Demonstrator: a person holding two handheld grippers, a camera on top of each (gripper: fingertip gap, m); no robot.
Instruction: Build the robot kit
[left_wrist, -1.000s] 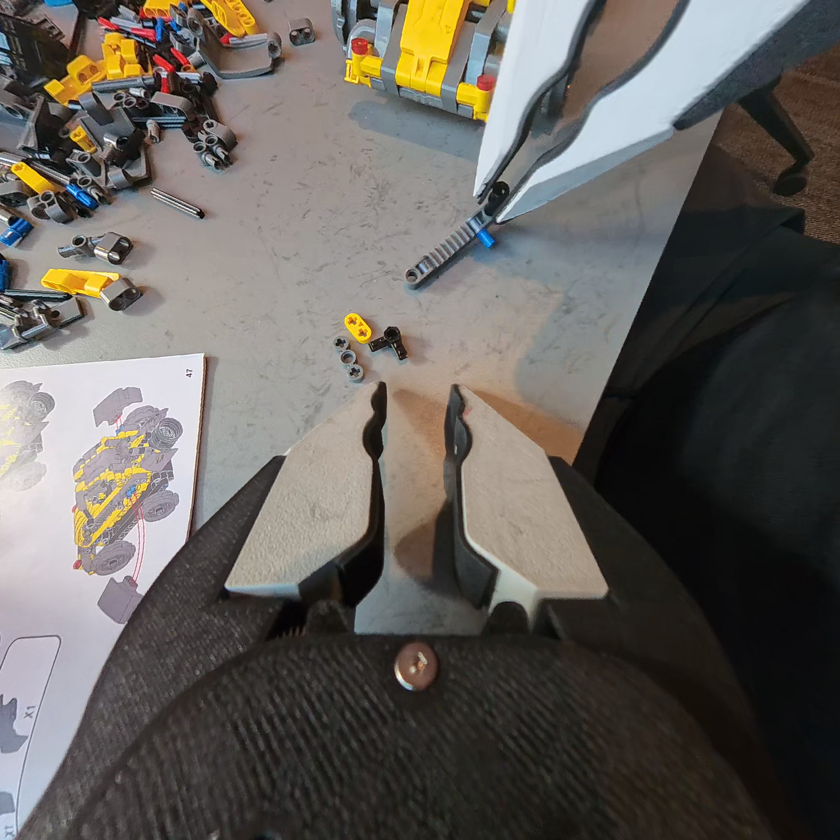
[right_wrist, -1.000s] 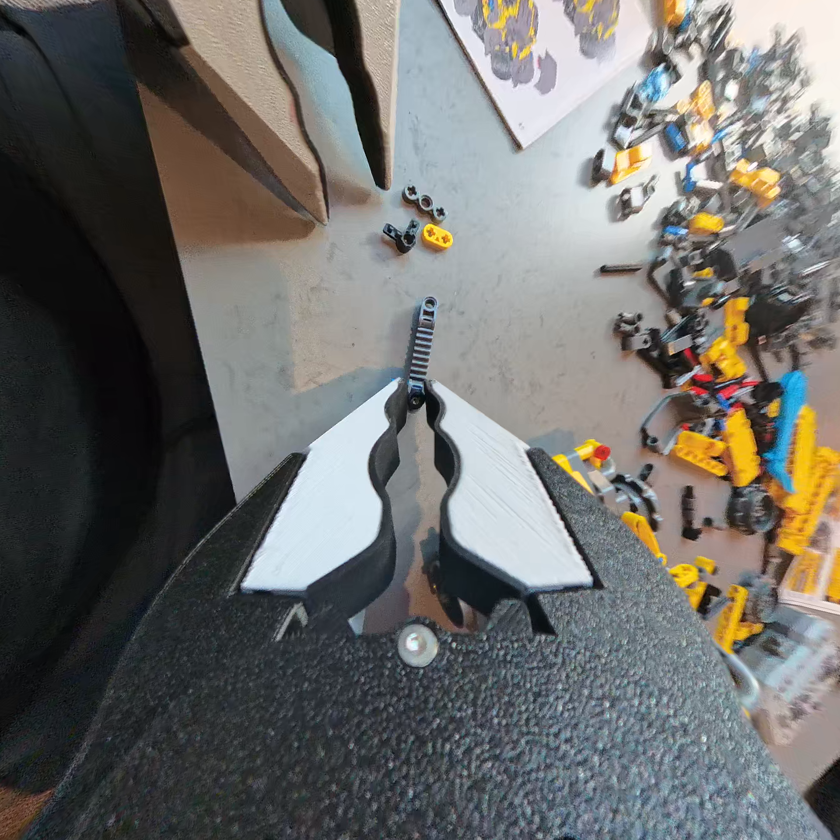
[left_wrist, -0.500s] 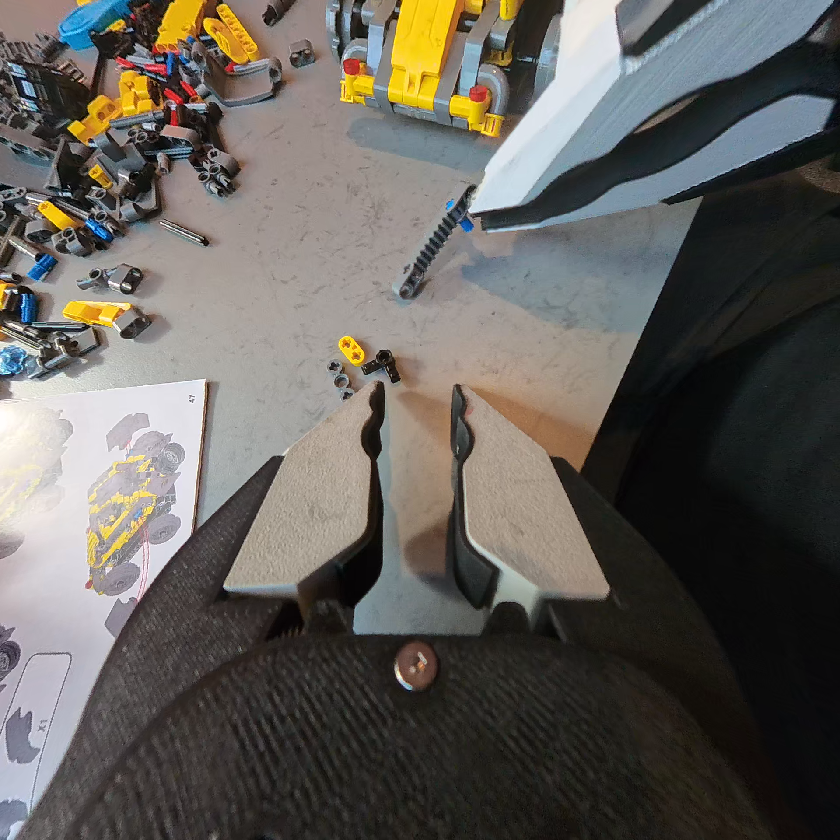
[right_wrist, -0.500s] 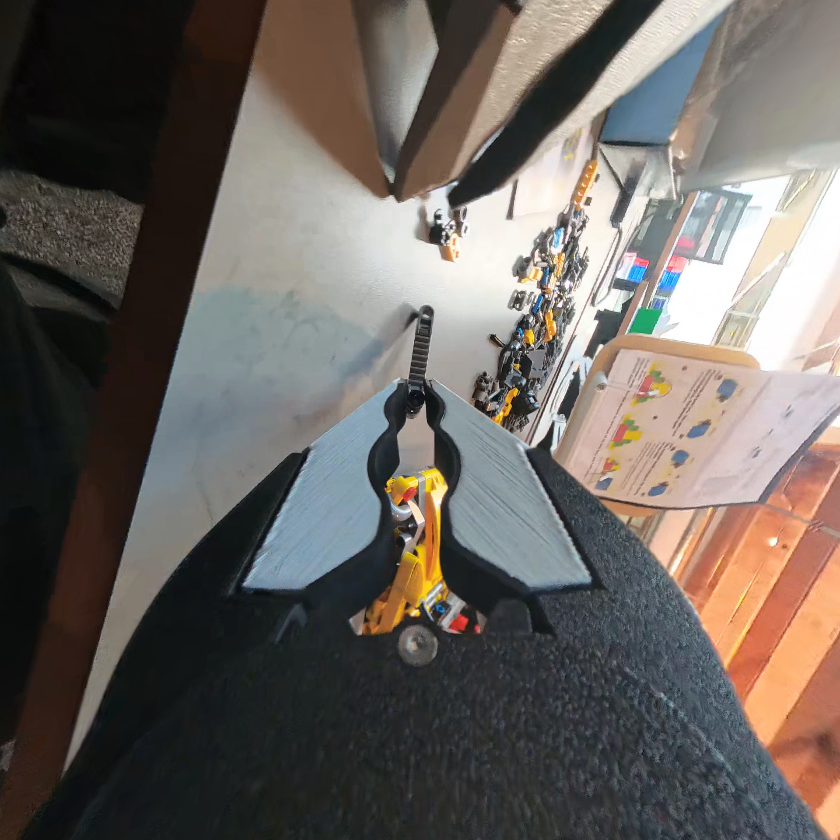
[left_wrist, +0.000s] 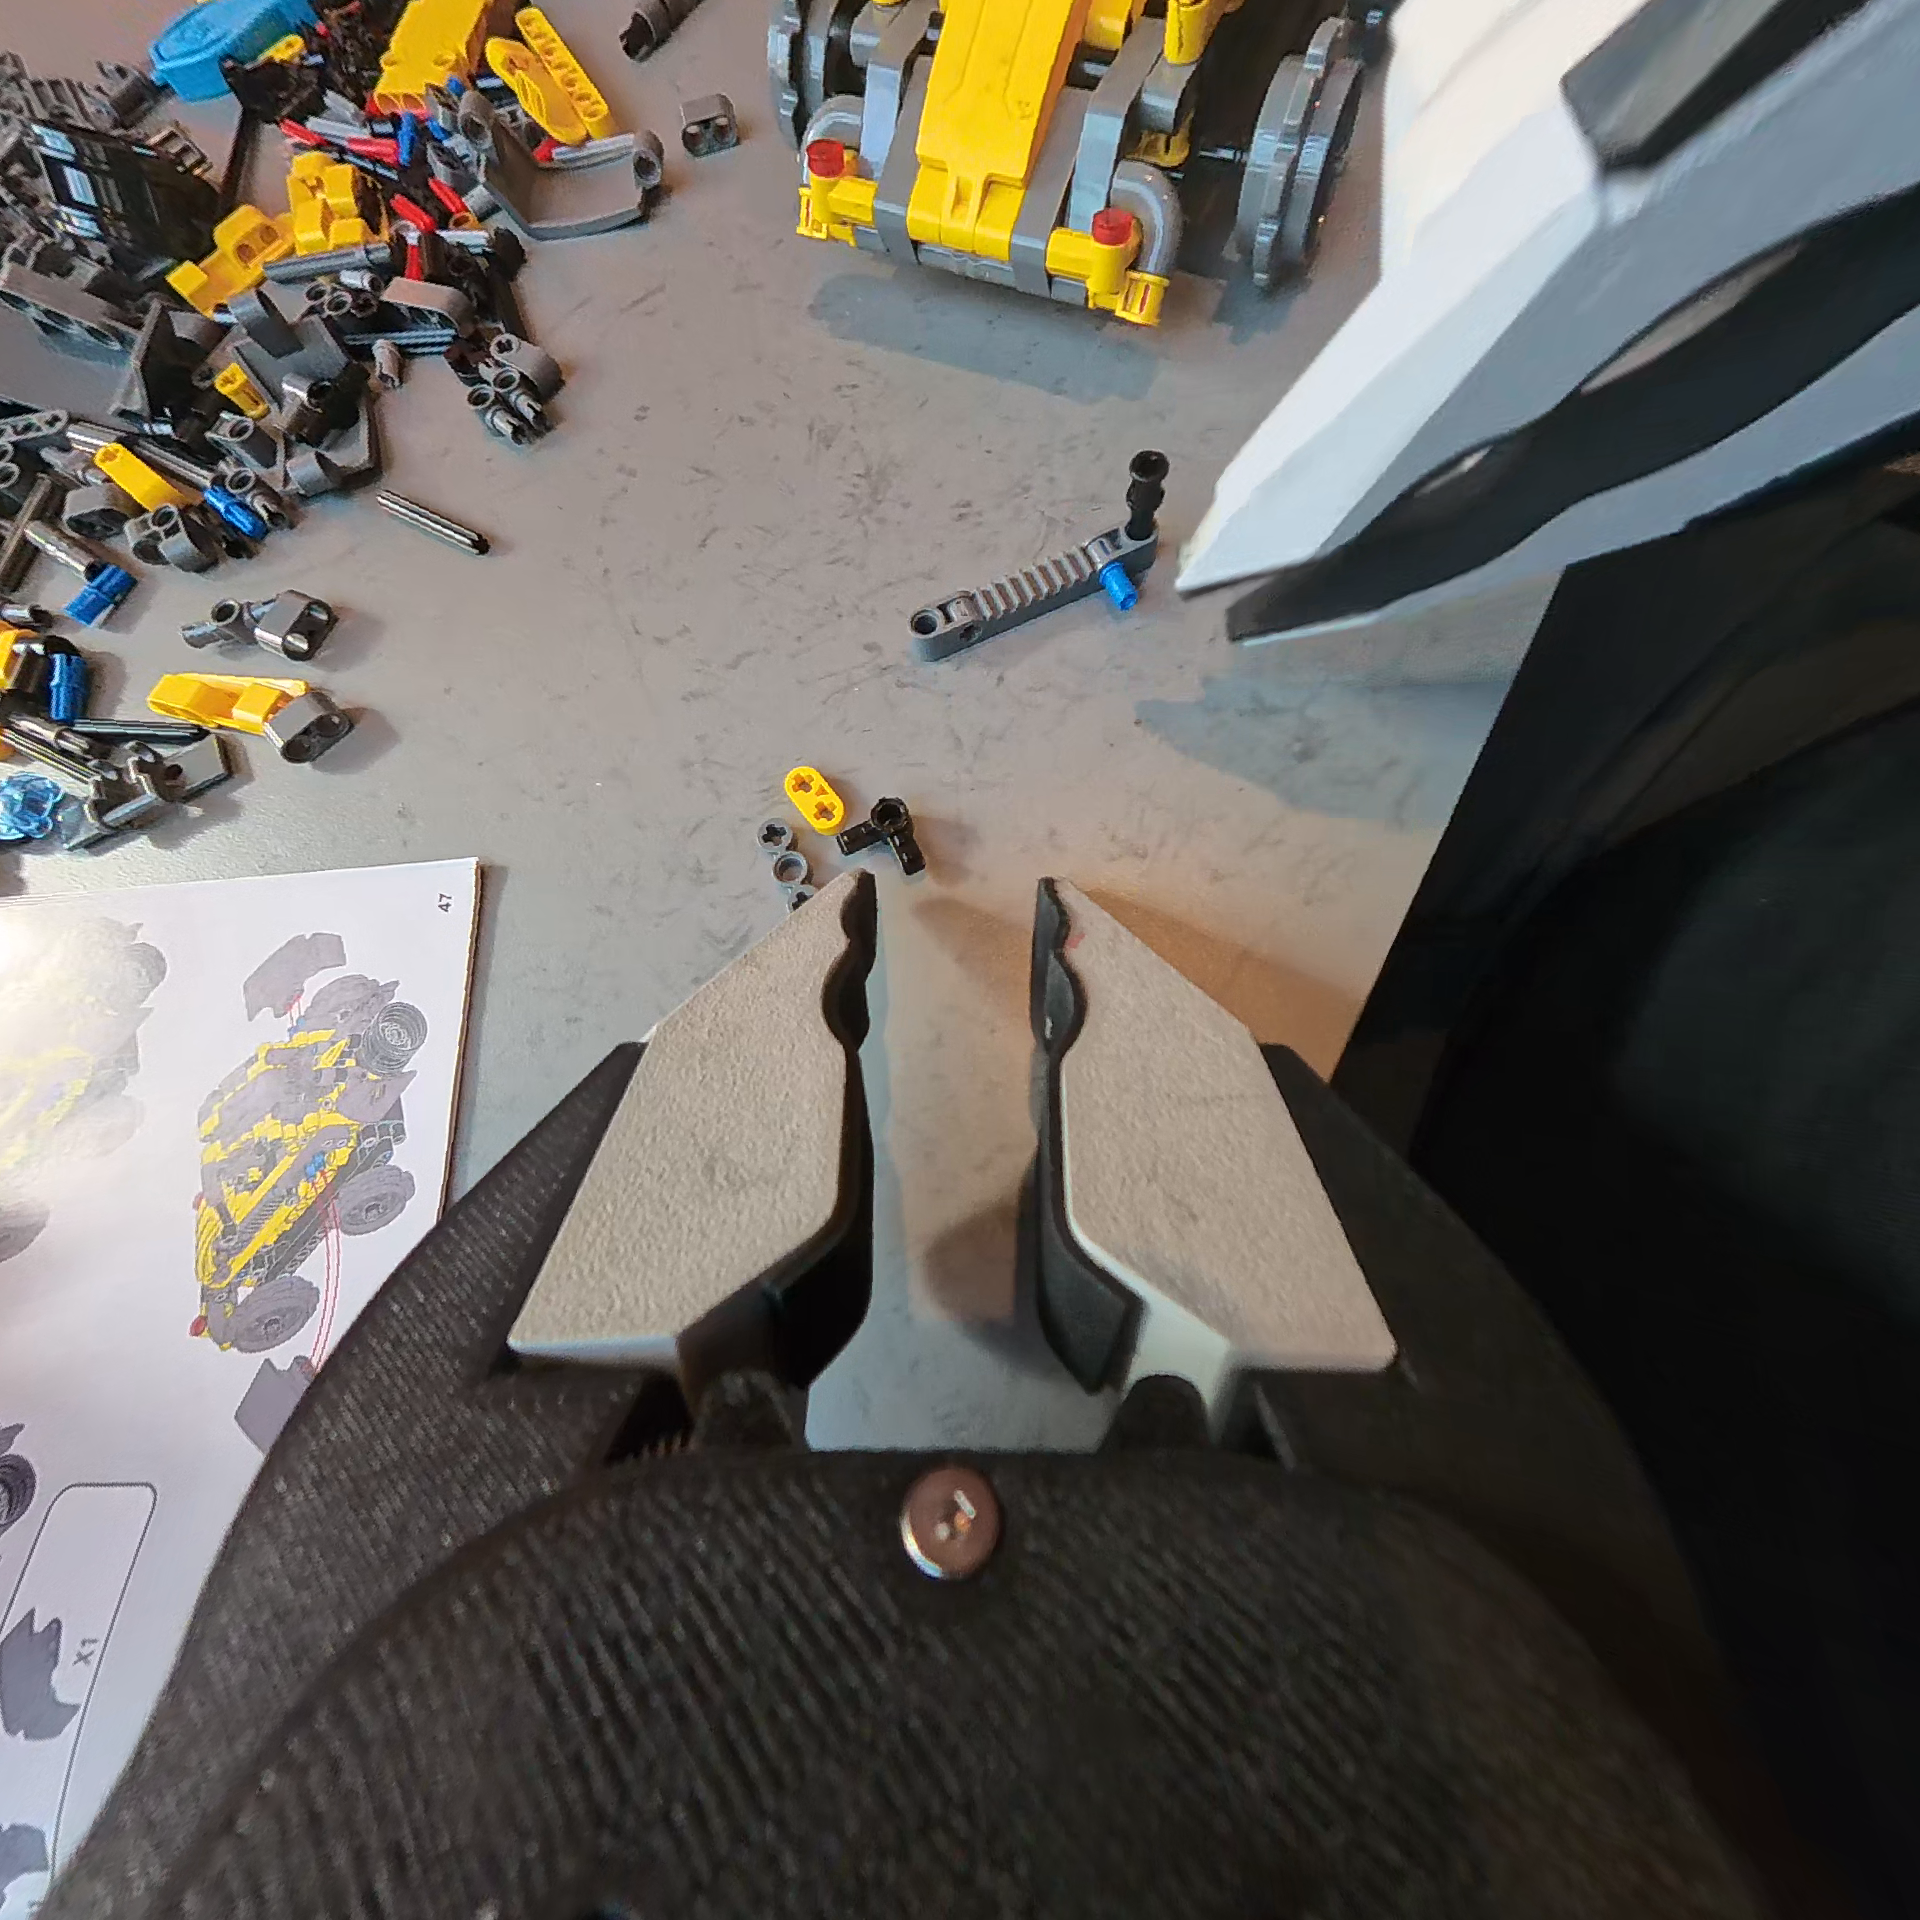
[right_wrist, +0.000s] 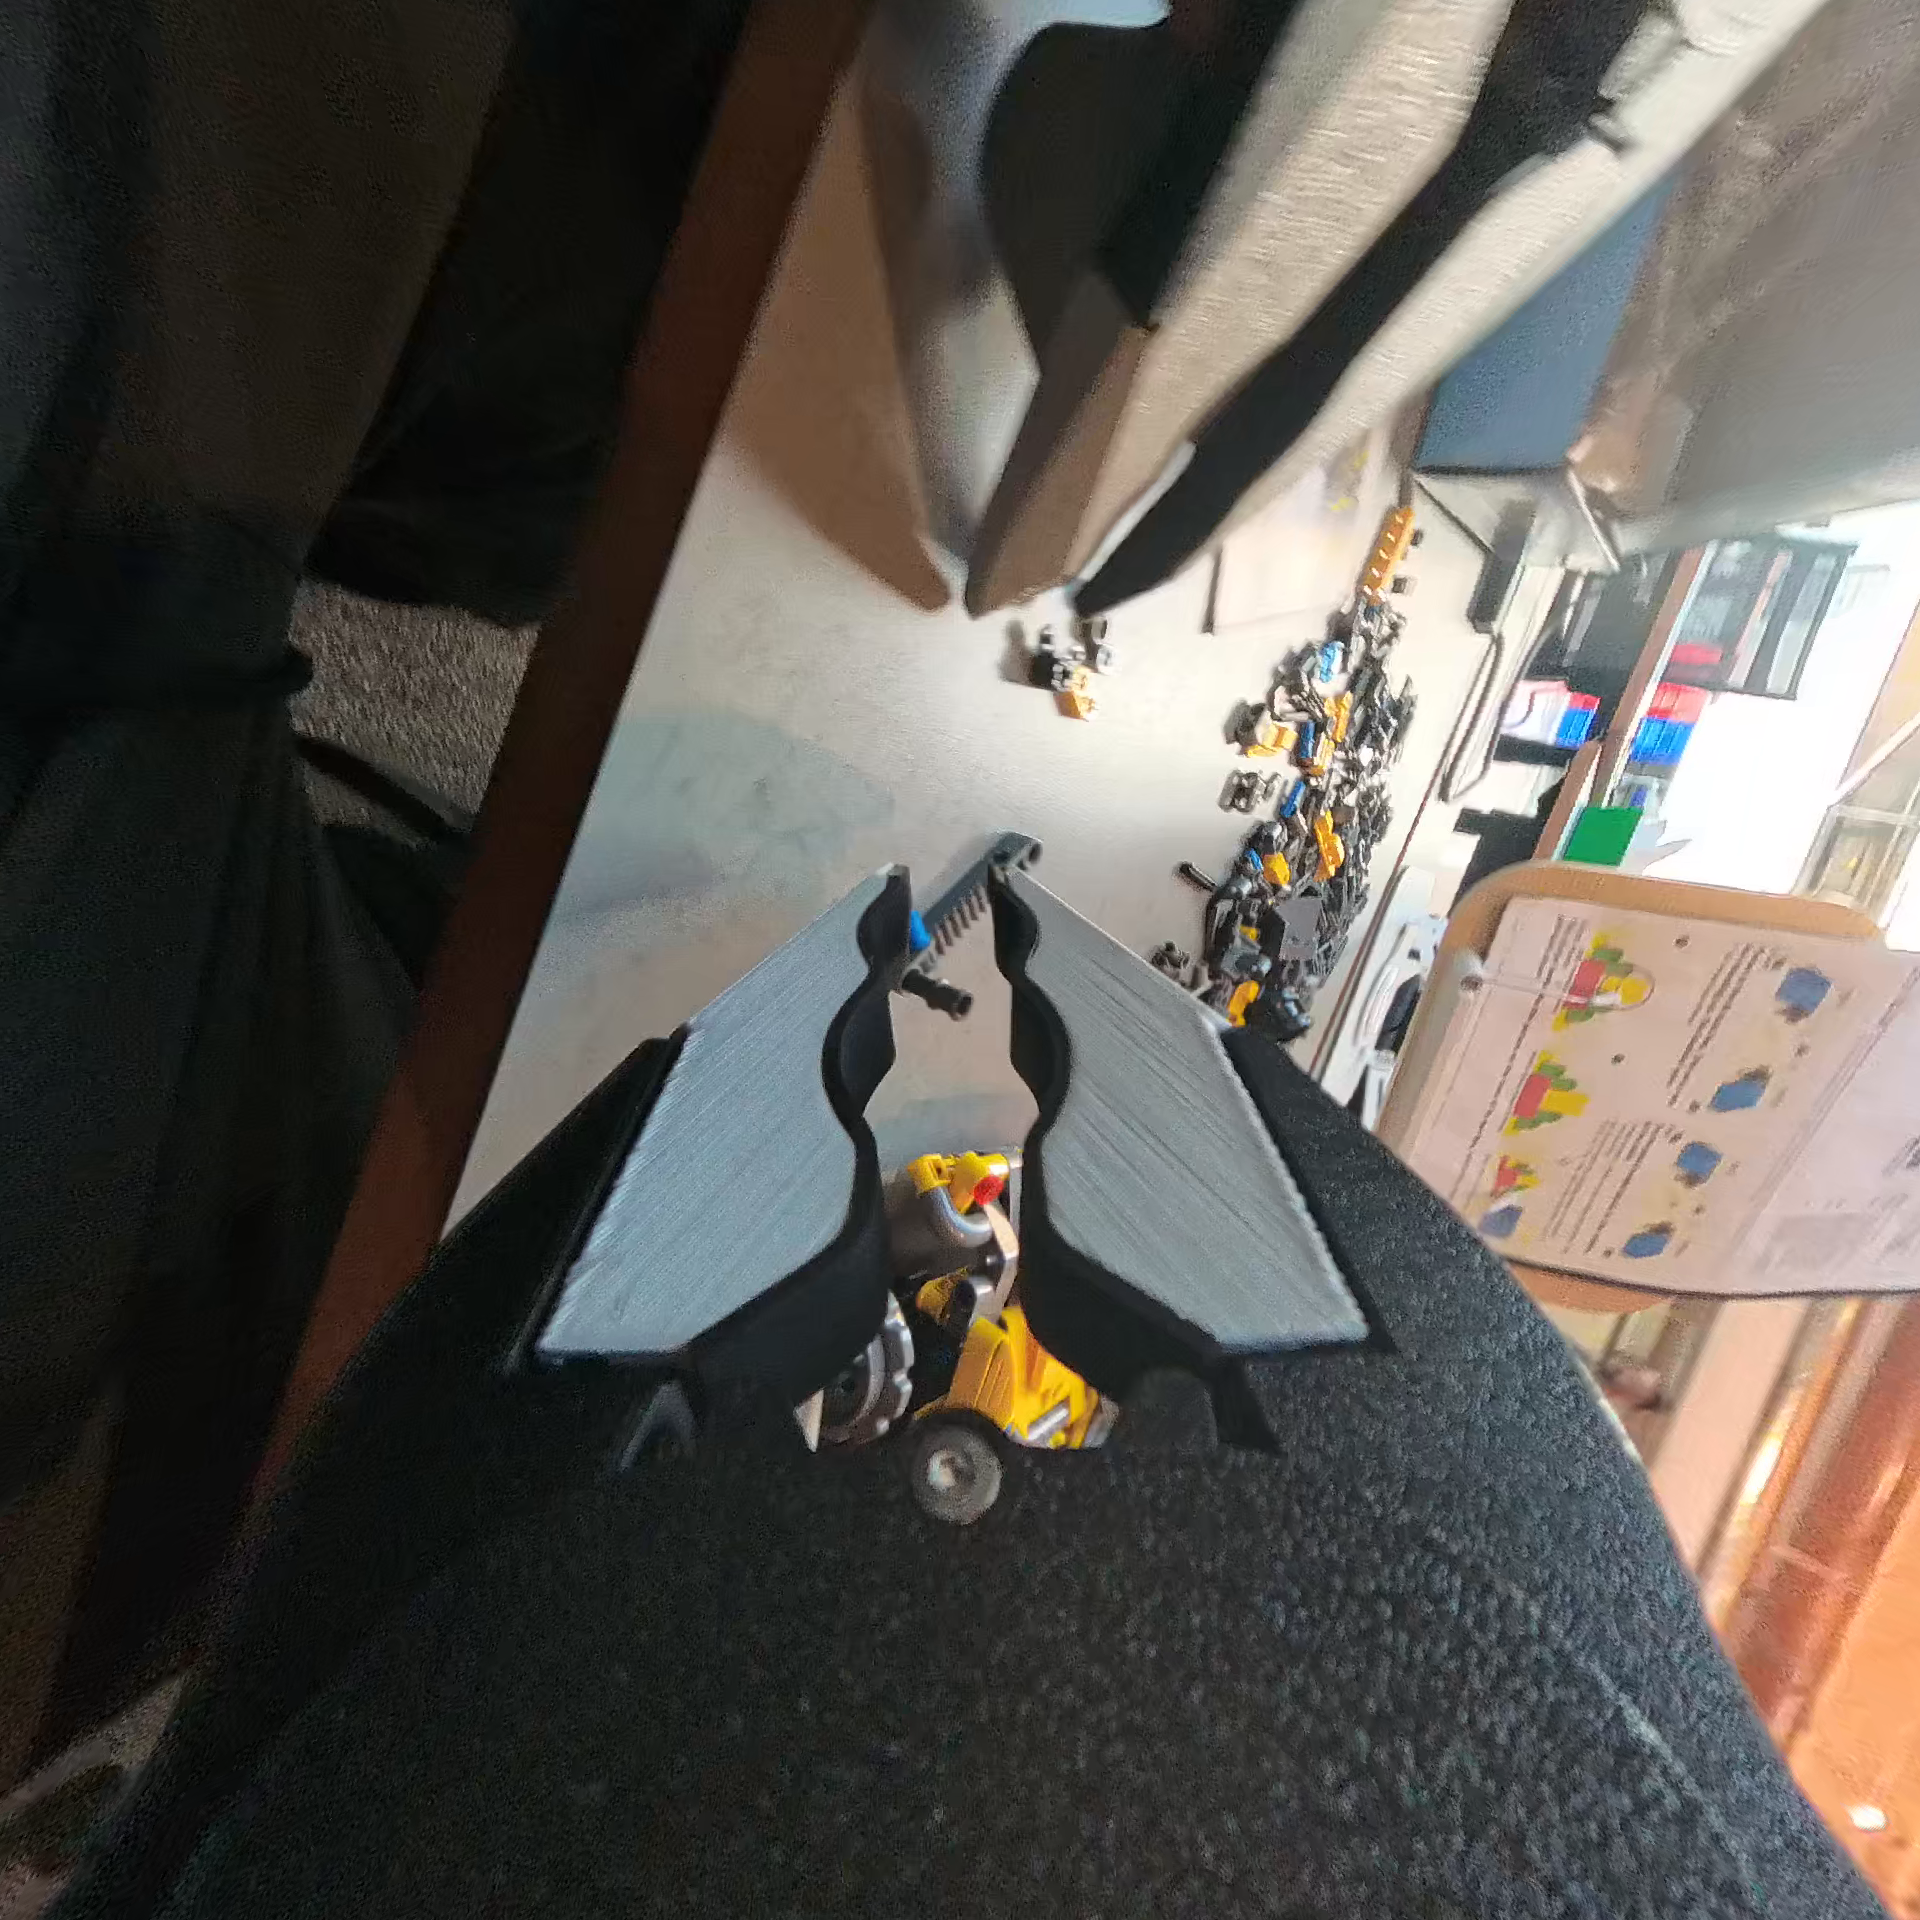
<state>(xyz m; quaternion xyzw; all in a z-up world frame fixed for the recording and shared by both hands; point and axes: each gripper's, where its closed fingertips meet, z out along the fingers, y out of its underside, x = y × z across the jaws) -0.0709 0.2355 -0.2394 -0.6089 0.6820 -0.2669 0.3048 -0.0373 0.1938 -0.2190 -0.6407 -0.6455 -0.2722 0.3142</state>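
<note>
You are in a work room or office used for building toys. Your grey bench (left_wrist: 675, 436) has a pile of loose toy bricks (left_wrist: 239, 270), a half-built yellow car (left_wrist: 1039, 156) and a picture booklet (left_wrist: 208, 1143) on it. There is carpet (right_wrist: 395, 675) on the floor and shelves with coloured boxes (right_wrist: 1652, 717) far off.

Grey table (left_wrist: 727, 436), mottled and scuffed surface, with a brown wooden edge (right_wrist: 582, 727) along its near side. Grey carpet (right_wrist: 405, 675) on the floor below the edge. Pale wooden board (right_wrist: 1662, 1081) standing beyond the table, bearing printed sheets with coloured diagrams. Shelving (right_wrist: 1642, 717) farther back, holding red and blue containers and a green box (right_wrist: 1605, 834). Bright daylight enters from the far right, overexposed; warm orange tint on surfaces at lower right.
</note>
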